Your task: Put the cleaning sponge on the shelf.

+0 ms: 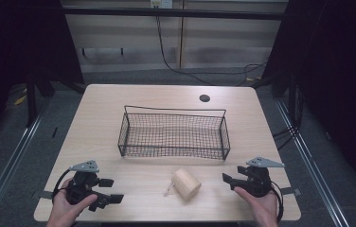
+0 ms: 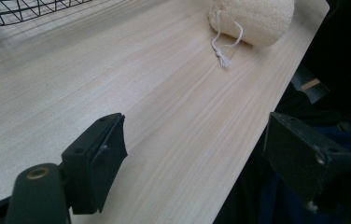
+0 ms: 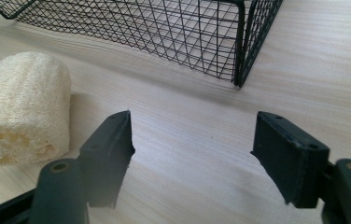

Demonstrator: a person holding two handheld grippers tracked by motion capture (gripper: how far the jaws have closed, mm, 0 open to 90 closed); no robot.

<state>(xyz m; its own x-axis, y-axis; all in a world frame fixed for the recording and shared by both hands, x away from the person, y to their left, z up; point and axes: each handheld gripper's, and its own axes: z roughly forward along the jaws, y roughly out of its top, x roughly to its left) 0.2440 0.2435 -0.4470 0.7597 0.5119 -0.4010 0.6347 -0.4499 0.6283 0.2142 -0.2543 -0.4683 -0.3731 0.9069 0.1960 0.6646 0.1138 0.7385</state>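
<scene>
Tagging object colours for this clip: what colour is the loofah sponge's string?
White: the thin looped string on the pale cream loofah sponge shows best in the left gripper view.

A light wooden table [image 1: 119, 101] is standing on a grey carpeted floor [image 1: 48, 142], with a small dark round hole [image 1: 204, 98] showing near its far edge. Metal rails [image 1: 10, 161] are running along the floor on both sides of the table. Behind it, a pale panelled wall [image 1: 214, 42] is catching the light, and a black cable [image 1: 166, 59] is hanging down it and trailing across the floor. A dark bar [image 1: 166, 12] is crossing the top, and dark curtains [image 1: 346, 71] are closing in both sides.
</scene>
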